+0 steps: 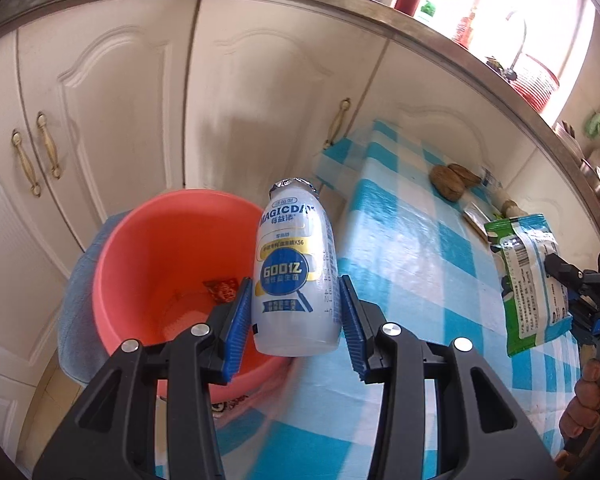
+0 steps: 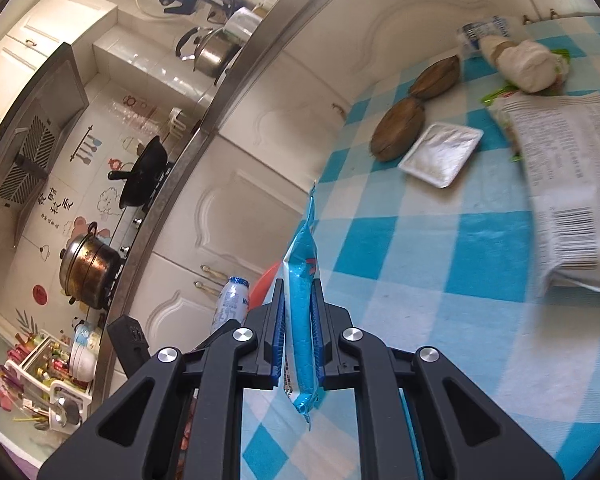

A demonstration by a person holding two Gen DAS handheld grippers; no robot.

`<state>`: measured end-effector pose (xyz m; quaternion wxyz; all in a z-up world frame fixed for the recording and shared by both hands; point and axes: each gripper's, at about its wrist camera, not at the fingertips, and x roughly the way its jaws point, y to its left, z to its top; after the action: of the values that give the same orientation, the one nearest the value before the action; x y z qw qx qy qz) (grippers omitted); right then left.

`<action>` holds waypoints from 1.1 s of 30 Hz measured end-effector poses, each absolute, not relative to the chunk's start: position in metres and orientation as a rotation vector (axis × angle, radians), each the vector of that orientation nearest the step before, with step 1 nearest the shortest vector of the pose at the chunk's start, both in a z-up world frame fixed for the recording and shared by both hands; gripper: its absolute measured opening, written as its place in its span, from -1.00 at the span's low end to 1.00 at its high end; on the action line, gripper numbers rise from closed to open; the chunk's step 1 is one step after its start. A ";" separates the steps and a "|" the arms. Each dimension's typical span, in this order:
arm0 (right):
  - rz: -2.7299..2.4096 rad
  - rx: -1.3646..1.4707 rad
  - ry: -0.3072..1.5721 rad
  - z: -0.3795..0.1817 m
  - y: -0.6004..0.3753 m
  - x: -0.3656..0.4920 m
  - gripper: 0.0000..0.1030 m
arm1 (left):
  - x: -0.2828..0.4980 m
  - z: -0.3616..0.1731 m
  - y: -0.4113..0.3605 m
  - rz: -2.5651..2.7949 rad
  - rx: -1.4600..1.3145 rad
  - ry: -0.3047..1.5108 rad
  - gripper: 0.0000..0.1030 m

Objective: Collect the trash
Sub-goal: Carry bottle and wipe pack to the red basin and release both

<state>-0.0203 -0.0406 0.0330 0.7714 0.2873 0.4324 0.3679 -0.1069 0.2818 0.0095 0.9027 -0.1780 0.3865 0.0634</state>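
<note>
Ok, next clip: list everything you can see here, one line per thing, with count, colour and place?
drink bottle: 1, white with blue label, held in the left gripper beside the bucket
bucket: 1, red, below the table's edge, a red scrap inside
snack bag: 1, green and white, held in the right gripper
shell halves: 2, brown, on the table near the cabinets
foil sachet: 1, silver, beside the shell halves
printed packet: 1, white with barcode, on the table
tablecloth: 1, blue and white check
cabinet doors: several, white
left gripper: black, blue pads
right gripper: black, blue pads
hand: 1, on the right gripper's handle
</note>
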 end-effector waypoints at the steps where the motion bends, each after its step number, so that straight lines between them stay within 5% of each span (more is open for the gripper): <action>1: 0.811 0.616 0.945 0.035 -0.033 -0.020 -0.75 | -0.108 0.010 0.286 0.143 -0.372 0.795 -0.15; 28: 1.017 0.411 1.100 0.050 0.144 -0.001 -0.75 | -0.110 -0.011 0.354 0.275 -0.430 0.814 -0.15; 32: 1.007 0.382 1.135 0.038 0.164 0.004 -0.46 | -0.109 -0.016 0.359 0.283 -0.444 0.823 -0.04; 33: 0.996 0.379 1.137 0.035 0.165 0.004 -0.12 | -0.110 -0.017 0.360 0.289 -0.444 0.823 0.11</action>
<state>0.0041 0.1648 0.0354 0.7115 0.1710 0.5125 0.4493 -0.1100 0.3603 -0.0165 0.8826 -0.2135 0.3951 0.1390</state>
